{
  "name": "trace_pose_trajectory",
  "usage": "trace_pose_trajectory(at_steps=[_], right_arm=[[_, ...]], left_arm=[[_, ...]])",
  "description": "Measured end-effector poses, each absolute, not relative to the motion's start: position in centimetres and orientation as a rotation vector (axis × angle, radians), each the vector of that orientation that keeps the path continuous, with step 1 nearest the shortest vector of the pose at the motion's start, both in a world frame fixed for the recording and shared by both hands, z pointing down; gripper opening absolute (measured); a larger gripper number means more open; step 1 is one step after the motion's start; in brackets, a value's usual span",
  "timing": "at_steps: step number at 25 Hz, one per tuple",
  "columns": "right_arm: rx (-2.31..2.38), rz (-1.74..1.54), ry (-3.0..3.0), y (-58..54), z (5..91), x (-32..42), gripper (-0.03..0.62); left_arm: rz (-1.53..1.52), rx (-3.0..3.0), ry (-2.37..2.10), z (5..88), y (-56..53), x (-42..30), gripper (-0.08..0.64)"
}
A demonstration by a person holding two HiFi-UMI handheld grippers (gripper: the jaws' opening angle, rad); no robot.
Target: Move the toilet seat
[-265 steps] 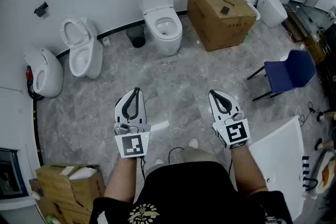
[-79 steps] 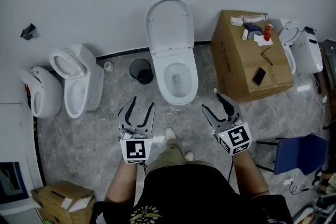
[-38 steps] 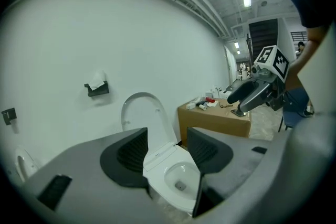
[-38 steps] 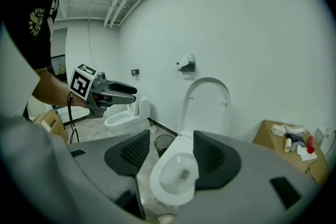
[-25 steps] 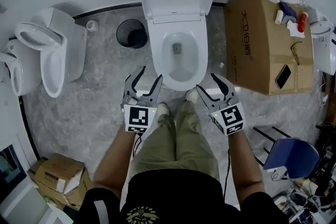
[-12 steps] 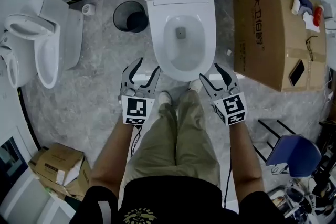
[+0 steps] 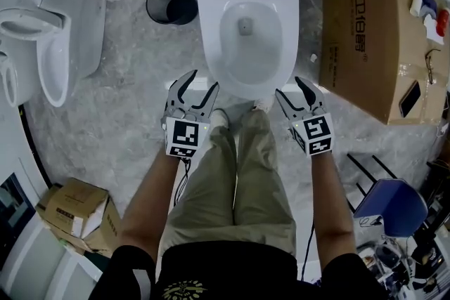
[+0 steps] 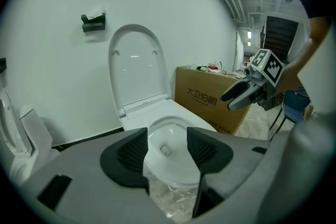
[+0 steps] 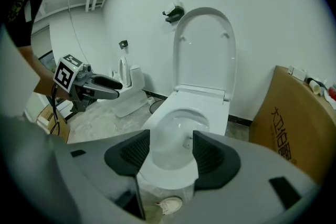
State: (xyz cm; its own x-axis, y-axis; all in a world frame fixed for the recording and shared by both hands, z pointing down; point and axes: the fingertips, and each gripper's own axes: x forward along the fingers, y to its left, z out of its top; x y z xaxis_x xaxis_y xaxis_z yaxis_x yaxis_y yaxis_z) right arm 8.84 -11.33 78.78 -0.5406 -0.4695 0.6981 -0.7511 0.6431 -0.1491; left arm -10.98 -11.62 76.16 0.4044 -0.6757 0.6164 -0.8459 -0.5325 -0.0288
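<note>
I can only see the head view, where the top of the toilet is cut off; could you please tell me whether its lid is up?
Observer: Yes. In the left gripper view the lid stands upright against the wall.
Operator: Thank you. Is anything mounted near it?
Observer: A dark paper holder sits on the wall, up and left of the lid.
Operator: Is either gripper holding anything?
Observer: No. The left hand-held gripper and right hand-held gripper both have jaws apart, with only the toilet bowl showing through the gap.
</note>
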Motion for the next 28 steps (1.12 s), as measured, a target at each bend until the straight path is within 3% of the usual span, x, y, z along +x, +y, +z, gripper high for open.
trace_pose_trajectory(at_steps=[28], right_arm=[[0.597, 0.624, -1.892, -6.1, 100.0, 14.6, 0.252]], left_arm=[[1.201, 2.168, -1.07, 96.9, -5.4, -11.0, 0.235]])
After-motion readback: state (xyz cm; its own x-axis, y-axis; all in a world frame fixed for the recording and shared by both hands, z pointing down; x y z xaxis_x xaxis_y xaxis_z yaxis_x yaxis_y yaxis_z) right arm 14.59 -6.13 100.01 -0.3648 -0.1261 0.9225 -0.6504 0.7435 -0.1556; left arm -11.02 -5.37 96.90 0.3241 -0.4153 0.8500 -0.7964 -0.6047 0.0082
